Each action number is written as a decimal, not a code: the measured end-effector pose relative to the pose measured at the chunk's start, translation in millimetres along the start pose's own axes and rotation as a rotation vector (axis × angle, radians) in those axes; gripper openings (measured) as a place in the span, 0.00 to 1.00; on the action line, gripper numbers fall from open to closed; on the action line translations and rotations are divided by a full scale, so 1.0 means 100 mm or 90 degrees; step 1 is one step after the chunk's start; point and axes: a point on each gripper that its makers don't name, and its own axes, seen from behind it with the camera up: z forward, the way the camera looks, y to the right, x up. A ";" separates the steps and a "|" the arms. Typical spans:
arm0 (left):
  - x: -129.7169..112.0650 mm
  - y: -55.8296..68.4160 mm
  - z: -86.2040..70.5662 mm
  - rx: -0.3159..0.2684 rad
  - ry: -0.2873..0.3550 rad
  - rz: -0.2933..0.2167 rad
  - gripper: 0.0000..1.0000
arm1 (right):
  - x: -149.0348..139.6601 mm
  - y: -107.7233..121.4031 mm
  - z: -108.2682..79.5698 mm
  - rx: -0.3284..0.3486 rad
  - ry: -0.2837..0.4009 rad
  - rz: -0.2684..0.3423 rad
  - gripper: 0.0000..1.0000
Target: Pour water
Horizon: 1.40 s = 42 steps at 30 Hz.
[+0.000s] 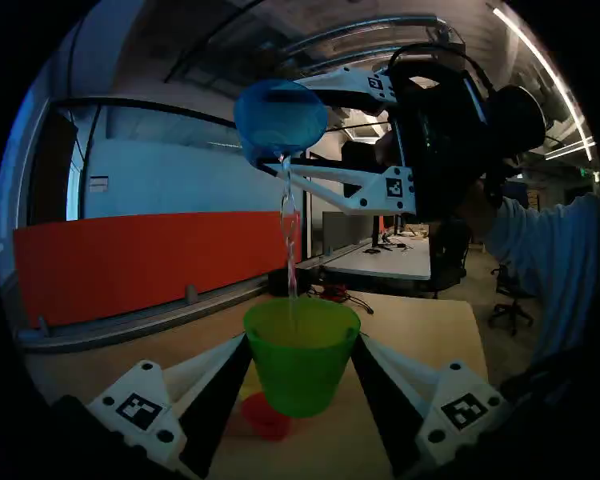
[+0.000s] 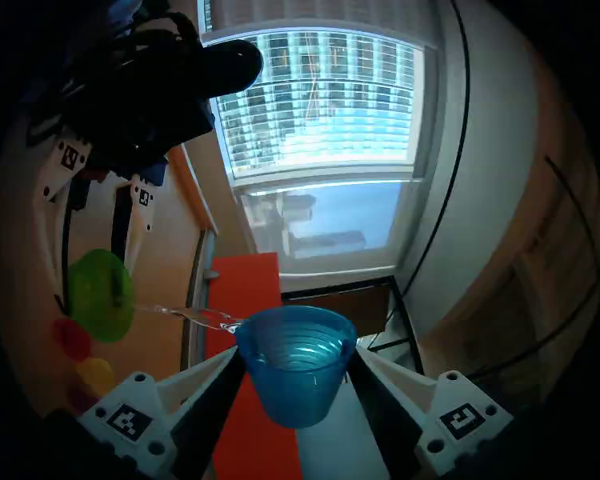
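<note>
Our left gripper (image 1: 300, 360) is clenched on a green plastic tumbler (image 1: 302, 388). Both fingers press its sides and it stands upright, mouth open to the ceiling. It sits low over a pale wooden tabletop (image 1: 416, 320) (whether its base touches the wood, we cannot tell).

High above it is our right gripper (image 1: 288, 128), turned on its side and clamped on a translucent blue plastic tumbler (image 1: 280, 118) that is tipped over. A thin stream of water (image 1: 288, 232) falls from the blue rim straight into the green tumbler. Only that stream lies between the two.

Just beside the green tumbler's base, toward the left finger, lie a small red round piece (image 1: 264, 418) and a yellow piece (image 1: 250, 392). The tabletop's far edge runs close behind the tumbler. Its right edge lies well apart, with a pale sleeve (image 1: 540, 240) beyond it. An orange-red wall panel (image 1: 140, 256) closes the left side.

In the right gripper view, water shows inside the blue tumbler, gripped between our fingers. The stream leaves its left rim toward the green tumbler (image 2: 100, 294), and a bright slatted window (image 2: 324, 104) stands beyond.
</note>
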 end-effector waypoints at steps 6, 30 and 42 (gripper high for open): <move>-0.01 -0.01 -0.01 0.001 0.001 0.000 0.85 | 0.03 0.03 0.02 -0.001 0.001 -0.023 0.88; 0.00 -0.02 -0.01 0.002 0.004 -0.002 0.84 | 0.13 0.07 0.03 -0.009 0.005 -0.112 0.88; -0.01 -0.01 0.03 0.000 0.003 -0.002 0.85 | 0.20 0.05 0.00 -0.012 0.012 -0.133 0.88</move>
